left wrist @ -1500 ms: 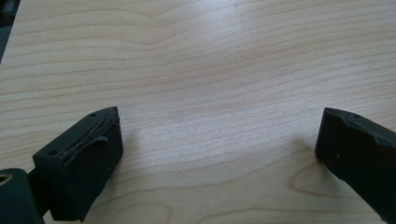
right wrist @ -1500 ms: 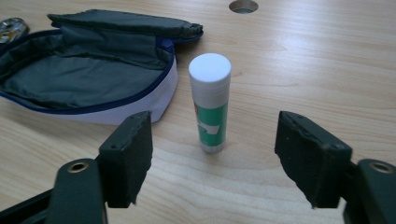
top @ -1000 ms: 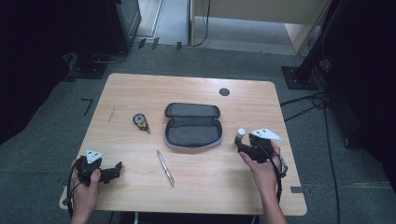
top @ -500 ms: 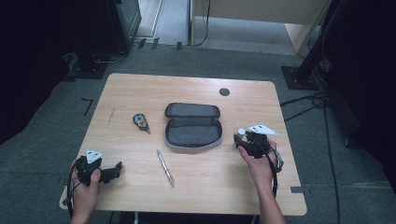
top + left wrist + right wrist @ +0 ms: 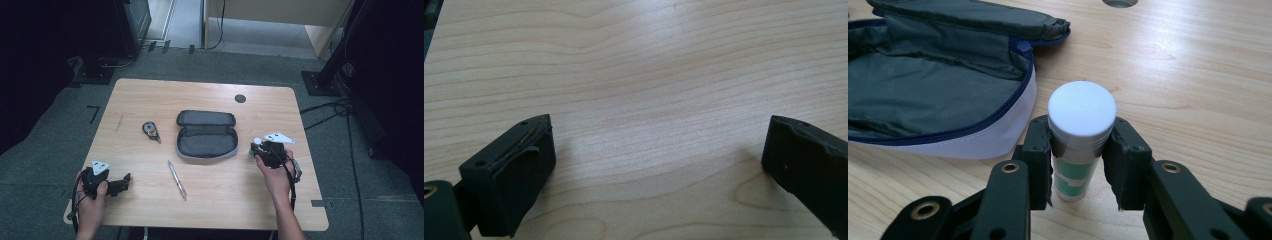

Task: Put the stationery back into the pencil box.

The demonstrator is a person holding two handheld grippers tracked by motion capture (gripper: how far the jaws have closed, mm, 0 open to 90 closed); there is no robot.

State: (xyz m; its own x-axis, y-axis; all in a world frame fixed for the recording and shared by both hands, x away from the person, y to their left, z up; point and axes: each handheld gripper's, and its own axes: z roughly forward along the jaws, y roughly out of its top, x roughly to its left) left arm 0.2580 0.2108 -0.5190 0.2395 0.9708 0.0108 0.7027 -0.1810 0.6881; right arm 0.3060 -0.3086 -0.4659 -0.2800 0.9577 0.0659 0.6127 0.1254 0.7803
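White-capped round tube (image 5: 1081, 145) in claw (image 5: 1081, 165)

No text, brand, number or sign can be read anywhere. The white-capped tube (image 5: 1081, 145) carries a green and white label, but no letters on it can be made out. The open grey pouch (image 5: 933, 85) at about ten o'clock from the tube shows bare fabric, and the wooden counter (image 5: 1198, 75) bears no marking.
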